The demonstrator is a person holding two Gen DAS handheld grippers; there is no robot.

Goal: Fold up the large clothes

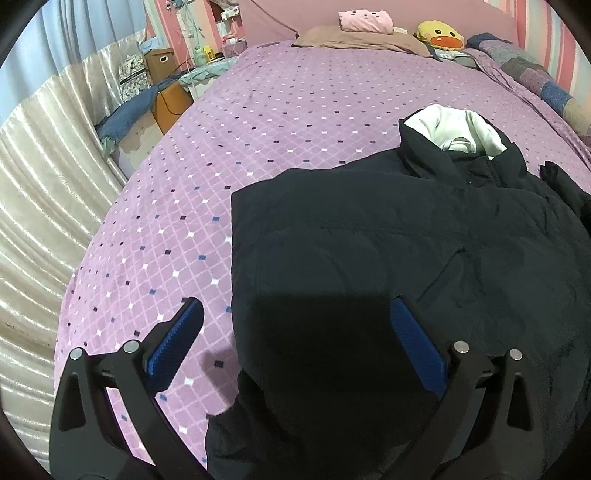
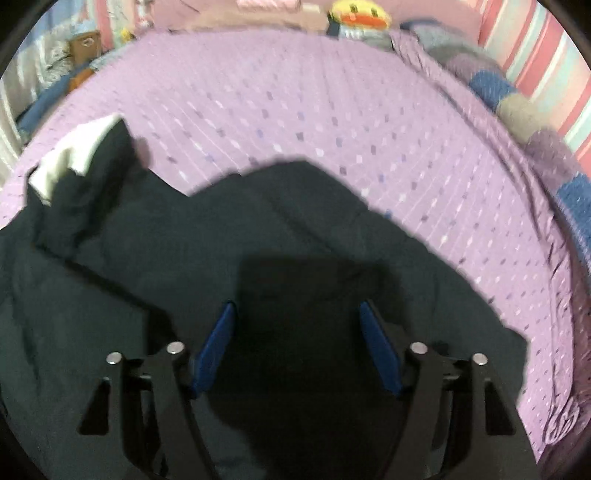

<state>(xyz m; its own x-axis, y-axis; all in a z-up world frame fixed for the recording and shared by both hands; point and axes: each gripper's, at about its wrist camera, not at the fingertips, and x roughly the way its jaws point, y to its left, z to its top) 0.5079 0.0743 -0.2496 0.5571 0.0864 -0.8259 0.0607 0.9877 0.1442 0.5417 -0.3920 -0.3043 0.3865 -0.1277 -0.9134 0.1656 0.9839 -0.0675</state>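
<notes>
Now the left tool (image 1: 295, 325) stands wide open and empty over the left edge of the dark navy padded jacket (image 1: 388, 236), which lies flat on the purple diamond-patterned bed (image 1: 258, 122). Further right, the right tool (image 2: 297, 317) hangs half open above the jacket, gripping nothing.

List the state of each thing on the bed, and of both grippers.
Jacket: spread flat on the bed, white lining showing at the collar.
Left gripper: open, over the jacket's edge, holding nothing.
Right gripper: open, above the jacket, holding nothing.
Duck plush: lying at the bed's head.
</notes>
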